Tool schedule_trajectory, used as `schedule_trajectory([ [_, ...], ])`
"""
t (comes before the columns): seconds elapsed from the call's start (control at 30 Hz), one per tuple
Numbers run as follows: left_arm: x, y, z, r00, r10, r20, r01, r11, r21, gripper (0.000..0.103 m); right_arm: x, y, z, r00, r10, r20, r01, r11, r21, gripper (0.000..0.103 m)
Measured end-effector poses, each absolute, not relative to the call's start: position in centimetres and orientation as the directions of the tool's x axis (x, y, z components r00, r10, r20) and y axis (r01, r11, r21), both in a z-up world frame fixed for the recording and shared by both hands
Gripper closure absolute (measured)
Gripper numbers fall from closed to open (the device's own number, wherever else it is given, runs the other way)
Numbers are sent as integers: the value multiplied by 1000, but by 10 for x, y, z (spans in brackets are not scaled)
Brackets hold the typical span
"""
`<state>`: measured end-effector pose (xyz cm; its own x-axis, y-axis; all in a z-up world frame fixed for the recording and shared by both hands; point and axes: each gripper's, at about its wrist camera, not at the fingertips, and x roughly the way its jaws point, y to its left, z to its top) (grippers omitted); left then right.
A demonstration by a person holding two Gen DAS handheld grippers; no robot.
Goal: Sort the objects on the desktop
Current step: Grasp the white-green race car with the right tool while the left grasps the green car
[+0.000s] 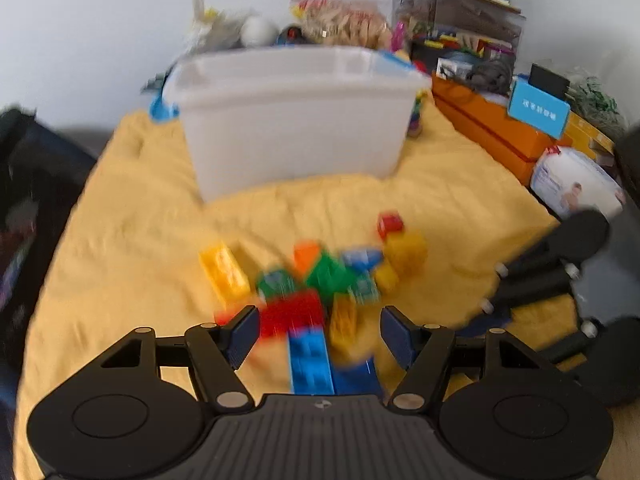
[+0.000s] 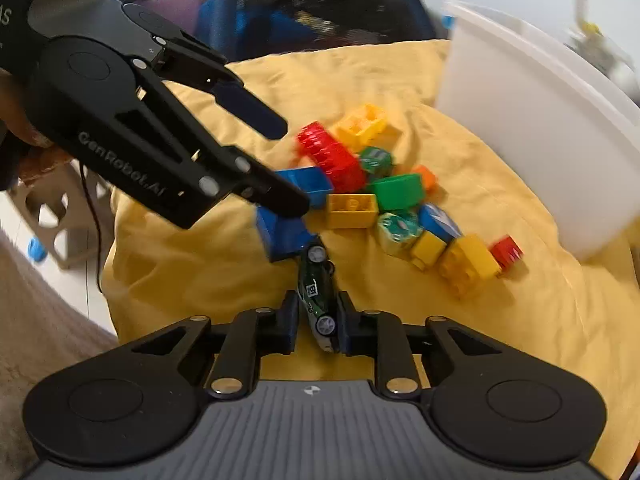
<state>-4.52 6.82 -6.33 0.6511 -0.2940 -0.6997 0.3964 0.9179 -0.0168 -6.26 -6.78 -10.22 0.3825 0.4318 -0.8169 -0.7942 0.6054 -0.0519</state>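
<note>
A pile of coloured toy bricks (image 1: 324, 276) lies on a yellow cloth (image 1: 132, 240) in front of a white plastic bin (image 1: 292, 120). My left gripper (image 1: 320, 320) hangs open just over the near side of the pile, with a red brick (image 1: 290, 314) and a blue brick (image 1: 310, 360) below its gap. In the right wrist view my right gripper (image 2: 318, 312) is shut on a small green toy car (image 2: 314, 288), which lies on the cloth beside a blue brick (image 2: 280, 236). The left gripper (image 2: 286, 164) reaches in from the left there, and the bin (image 2: 540, 128) stands at the right.
An orange box (image 1: 488, 128) and a tissue pack (image 1: 576, 184) border the cloth on the right. Bags and toys crowd the wall behind the bin. A dark bag (image 1: 24, 184) sits at the left. A stool (image 2: 52, 208) stands on the floor beyond the cloth's edge.
</note>
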Motion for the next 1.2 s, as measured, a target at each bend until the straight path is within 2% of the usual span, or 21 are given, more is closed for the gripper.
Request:
schedule_trajectory([
  [0.13,-12,69,-57,689,-266,-674,329,944,-36,33,-59,-88,-96,386,443,-809,-729,684,27,84],
  [0.2,9,75,-66,666,-224,-712,230,969,-90,40,-58,-98,-94,391,441,-808,-692,719,58,84],
  [0.23,18,78,-72,634,-225,-740,187,973,-136,47,-57,-101,-94,391,440,-808,-677,733,72,84],
  [0.3,26,78,-83,577,-230,-784,138,973,-184,50,-58,-107,-95,393,442,-807,-649,754,97,84],
  [0.43,26,67,-95,536,-185,-824,127,982,-138,50,-65,-110,-97,401,434,-807,-632,769,100,84],
  [0.6,30,69,-97,525,-183,-831,105,983,-150,46,-68,-113,-95,412,432,-802,-621,777,99,84],
  [0.67,30,70,-100,520,-186,-834,140,981,-131,57,-65,-118,-94,400,455,-796,-606,782,143,84],
  [0.8,22,71,-99,518,-215,-828,212,970,-120,65,-51,-135,-101,351,515,-782,-531,797,287,84],
  [0.87,18,72,-97,523,-227,-822,218,967,-129,70,-43,-147,-108,329,536,-777,-470,807,358,79],
  [0.97,11,73,-92,541,-233,-808,227,966,-126,74,-41,-161,-107,384,514,-767,-419,837,352,61],
  [1.03,5,73,-85,557,-234,-797,240,964,-115,82,-42,-166,-104,428,473,-770,-397,864,311,59],
  [1.2,-15,77,-65,590,-255,-766,268,957,-111,82,-49,-173,-93,471,445,-762,-415,874,254,59],
])
